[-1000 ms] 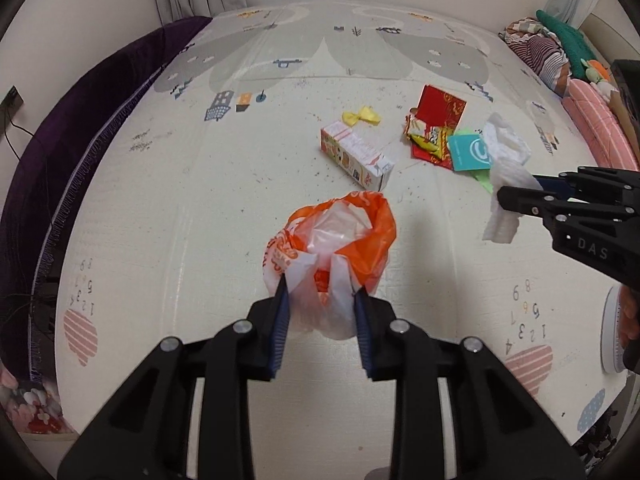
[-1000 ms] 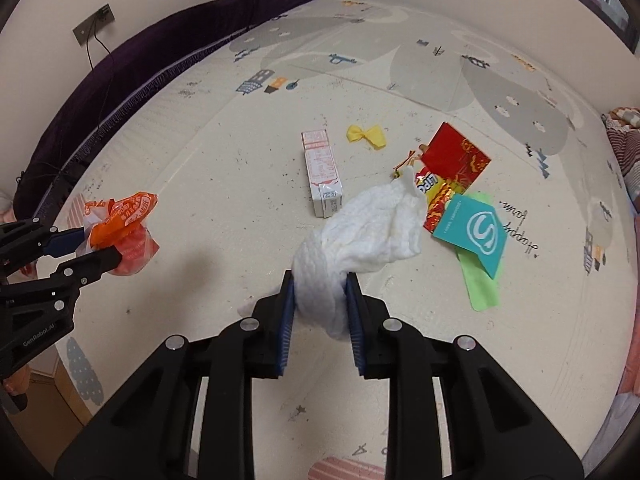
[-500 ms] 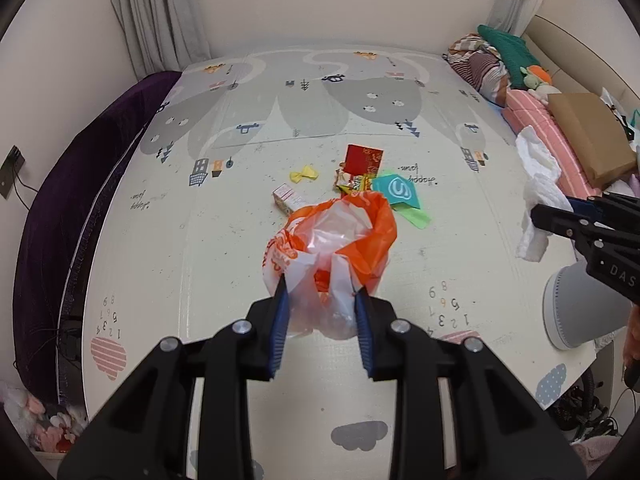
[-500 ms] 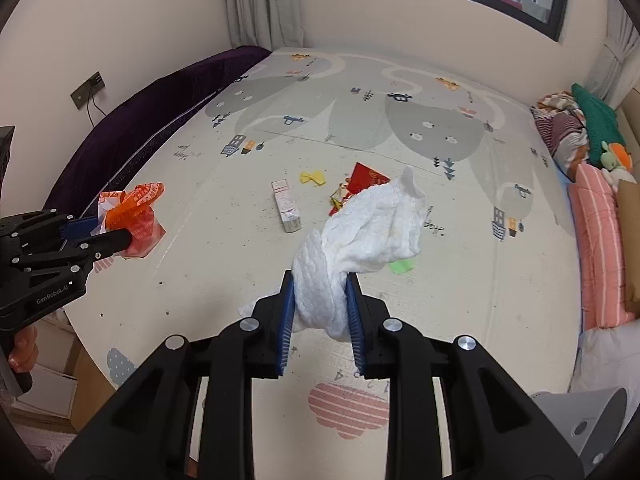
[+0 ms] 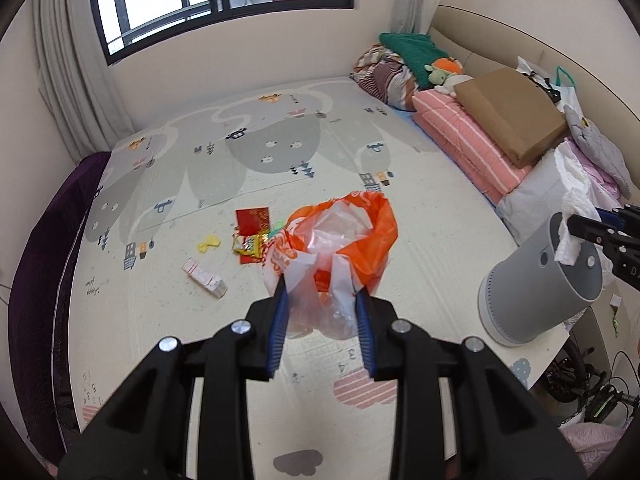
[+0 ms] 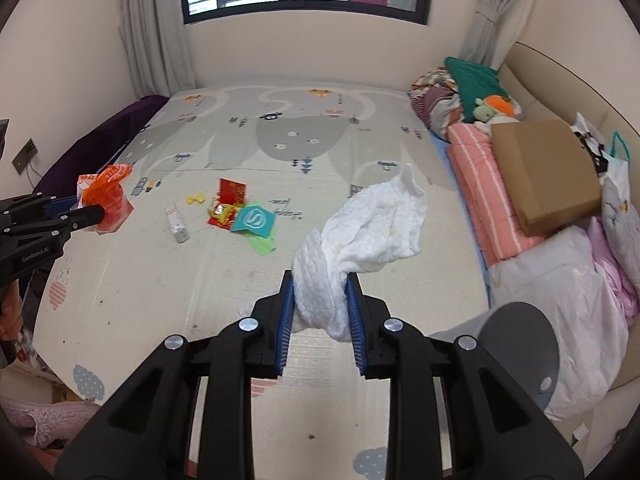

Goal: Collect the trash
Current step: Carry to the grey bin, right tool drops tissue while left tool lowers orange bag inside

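My left gripper (image 5: pixel 320 300) is shut on an orange and clear plastic bag (image 5: pixel 340 240) and holds it high above the play mat. My right gripper (image 6: pixel 319 284) is shut on a crumpled white tissue (image 6: pixel 372 232), held over the rim of a grey bin (image 5: pixel 544 284). The tissue also shows in the left wrist view (image 5: pixel 572 216). More trash lies on the mat (image 6: pixel 160 288): a small carton (image 6: pixel 177 224), a red packet (image 6: pixel 232 192), a teal card (image 6: pixel 254 221), a yellow scrap (image 6: pixel 196 199).
Folded pink bedding (image 6: pixel 476 184), a cardboard box (image 6: pixel 544 172), pillows and a white bag line the right side. A purple cushion (image 6: pixel 100 140) runs along the left edge. A window and curtains stand at the back.
Both grippers have risen well above the mat with their loads. The right gripper has carried the tissue to the right, over the grey bin.
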{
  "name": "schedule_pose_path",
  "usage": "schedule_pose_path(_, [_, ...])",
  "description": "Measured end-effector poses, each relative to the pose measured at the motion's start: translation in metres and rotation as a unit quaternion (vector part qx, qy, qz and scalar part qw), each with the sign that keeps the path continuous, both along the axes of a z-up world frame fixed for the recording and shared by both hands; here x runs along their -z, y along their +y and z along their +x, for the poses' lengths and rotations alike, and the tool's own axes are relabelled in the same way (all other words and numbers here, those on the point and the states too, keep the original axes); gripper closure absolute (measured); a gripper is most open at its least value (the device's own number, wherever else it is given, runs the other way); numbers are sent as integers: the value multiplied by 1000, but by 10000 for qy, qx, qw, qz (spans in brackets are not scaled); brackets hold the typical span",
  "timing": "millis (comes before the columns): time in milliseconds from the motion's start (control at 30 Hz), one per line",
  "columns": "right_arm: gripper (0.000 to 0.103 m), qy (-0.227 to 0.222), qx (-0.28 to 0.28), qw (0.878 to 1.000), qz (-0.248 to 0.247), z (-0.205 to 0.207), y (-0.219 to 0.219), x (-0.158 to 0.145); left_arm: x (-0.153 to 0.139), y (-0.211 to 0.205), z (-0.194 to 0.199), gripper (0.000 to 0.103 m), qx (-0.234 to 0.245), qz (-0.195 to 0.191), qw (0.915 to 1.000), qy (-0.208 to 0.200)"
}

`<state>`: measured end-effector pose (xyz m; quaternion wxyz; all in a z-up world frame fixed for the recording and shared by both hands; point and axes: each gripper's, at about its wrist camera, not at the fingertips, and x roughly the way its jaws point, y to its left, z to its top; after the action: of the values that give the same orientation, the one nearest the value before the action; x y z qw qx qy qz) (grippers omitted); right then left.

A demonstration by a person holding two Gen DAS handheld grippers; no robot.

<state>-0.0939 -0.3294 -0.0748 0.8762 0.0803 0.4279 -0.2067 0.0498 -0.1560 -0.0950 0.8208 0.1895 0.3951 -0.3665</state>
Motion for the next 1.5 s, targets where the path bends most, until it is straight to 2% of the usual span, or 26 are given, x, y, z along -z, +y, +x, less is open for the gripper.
schedule_pose_path(133, [79,14,459,9989,13,-69,-60,-3,-4,-64,-48,72,318,-57,9993,175])
schedule_pose_path(333, [79,165,911,9957,88,-155,-133,5,1,-164,-130,72,1125,-102,9931,328])
schedule_pose_path(467, [79,237,921,9954,116,-188,-162,11,8,-218,-177,72,1606,-90,9861,418])
schedule_pose_path(600, [79,205,907,9954,231,-207,-182,11,12,-254,-208,70,1921,-54,9799,538])
schedule_pose_path(833, [75,106,905,9952,345,-219,-211,13,13,-285,-230,68,2098,76,9765,479])
schedule_pose_path(900, [67,82,899,9952,384,-222,-216,14,13,-291,-233,68,2138,106,9757,476])
schedule_pose_path(967, [47,45,892,9954,352,-224,-217,13,15,-297,-236,66,2163,154,9751,462])
schedule_pose_path(1033, [41,6,872,9957,314,-225,-219,11,15,-301,-238,63,2191,175,9743,482])
schedule_pose_path(1200, [40,-37,931,9951,337,-231,-224,11,16,-306,-243,52,2253,220,9728,500])
schedule_pose_path(1267, [40,-40,987,9945,339,-236,-227,10,16,-308,-244,43,2262,214,9725,505])
schedule_pose_path(1333, [40,-45,1034,9941,336,-239,-229,10,15,-308,-245,28,2248,183,9729,512])
schedule_pose_path(1500, [36,-92,1142,9929,315,-246,-231,7,15,-308,-247,25,2204,203,9738,519])
